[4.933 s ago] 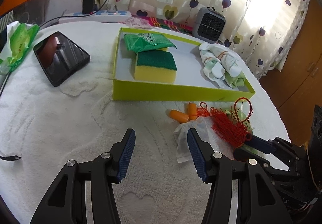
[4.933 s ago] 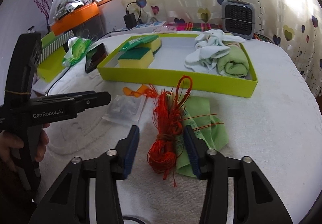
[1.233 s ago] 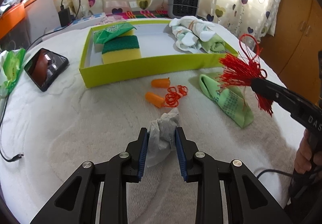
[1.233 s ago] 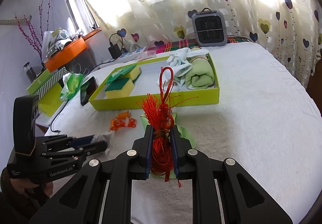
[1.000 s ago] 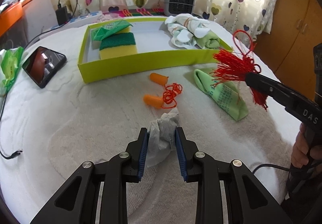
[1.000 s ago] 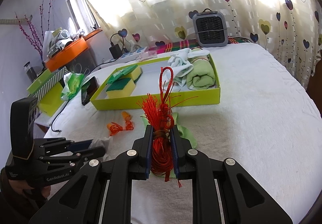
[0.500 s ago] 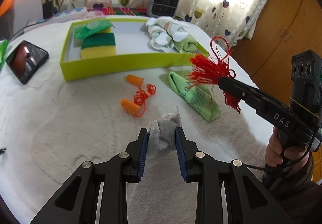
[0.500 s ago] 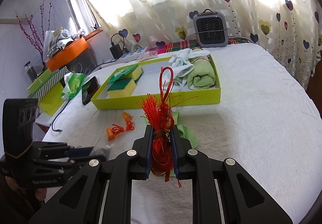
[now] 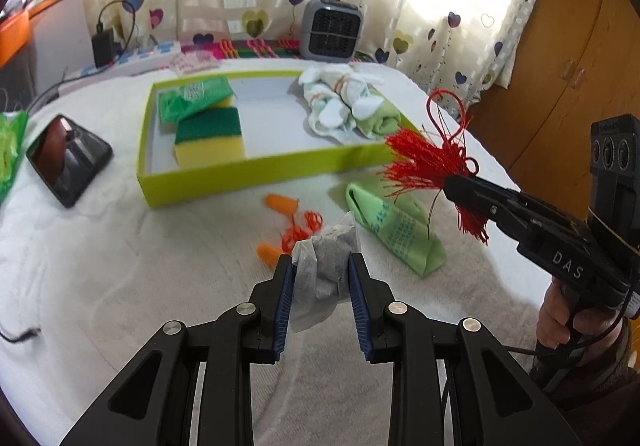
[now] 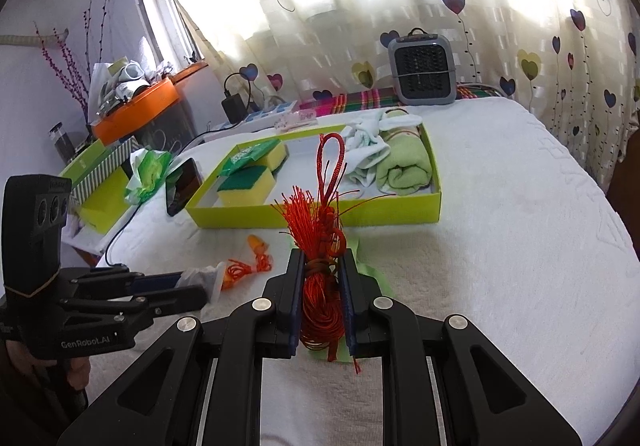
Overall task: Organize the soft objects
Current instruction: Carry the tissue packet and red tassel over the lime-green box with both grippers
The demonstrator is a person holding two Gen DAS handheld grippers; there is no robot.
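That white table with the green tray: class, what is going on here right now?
A person is sorting soft things with two hand-held claws. The left claw is shut on a small grey-white pouch, lifted off the white table. The right claw is shut on a red tassel, also held up. The green tray already holds sponges and rolled cloths. Corded orange earplugs and a folded green cloth lie outside it.

Sponges (image 9: 210, 137): two, upper left of the left wrist view
Orange earplugs (image 9: 281, 201): two, centre, joined by a cord
Red tassels (image 9: 428, 161): one, right
Grey pouches (image 9: 326, 270): one, centre
Green socks (image 9: 394, 230): one loose, right of centre
Trays (image 9: 240, 175): one
Phones (image 9: 68, 159): one, left
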